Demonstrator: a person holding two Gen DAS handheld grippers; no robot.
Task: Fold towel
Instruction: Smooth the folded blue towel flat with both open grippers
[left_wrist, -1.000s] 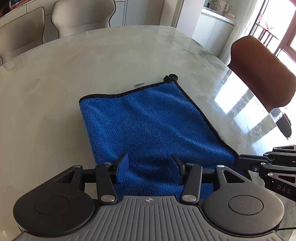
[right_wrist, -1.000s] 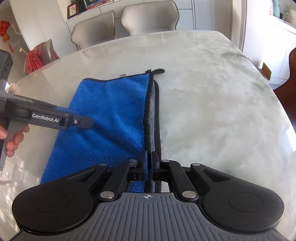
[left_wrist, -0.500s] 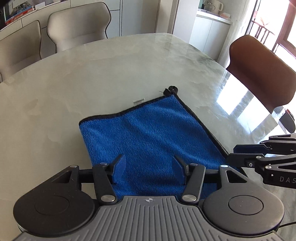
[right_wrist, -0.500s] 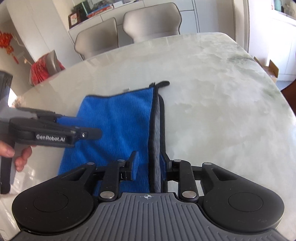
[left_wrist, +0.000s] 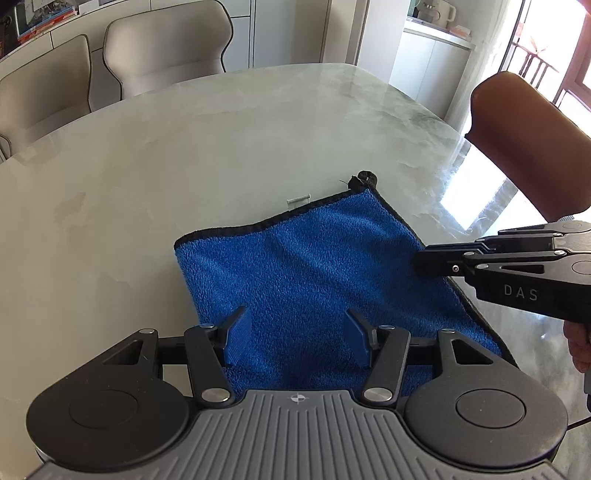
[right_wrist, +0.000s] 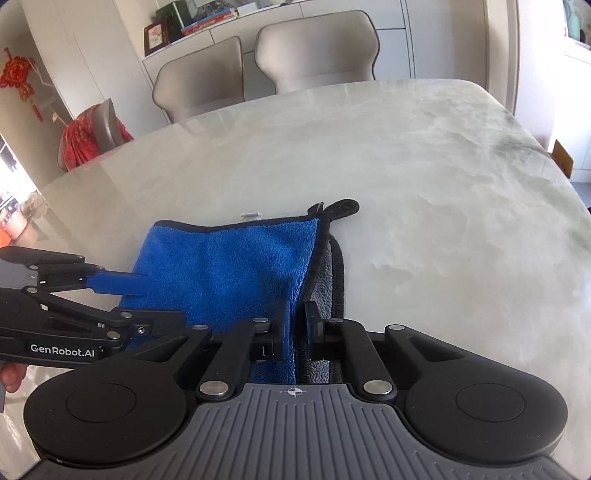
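A blue towel (left_wrist: 317, 280) with black trim lies folded on a pale marble desk (left_wrist: 184, 155), its hanging loop (right_wrist: 341, 207) at the far corner. The left gripper (left_wrist: 295, 341) hovers over the towel's near edge with its blue-padded fingers (left_wrist: 238, 339) spread wide. The right gripper (right_wrist: 295, 330) has its fingers a little apart around the towel's right-hand edge, not pressed shut.

Bright daylight from the right-hand window (left_wrist: 576, 44); glare on the table (left_wrist: 469, 199); fisheye-bent edges, sharp focus
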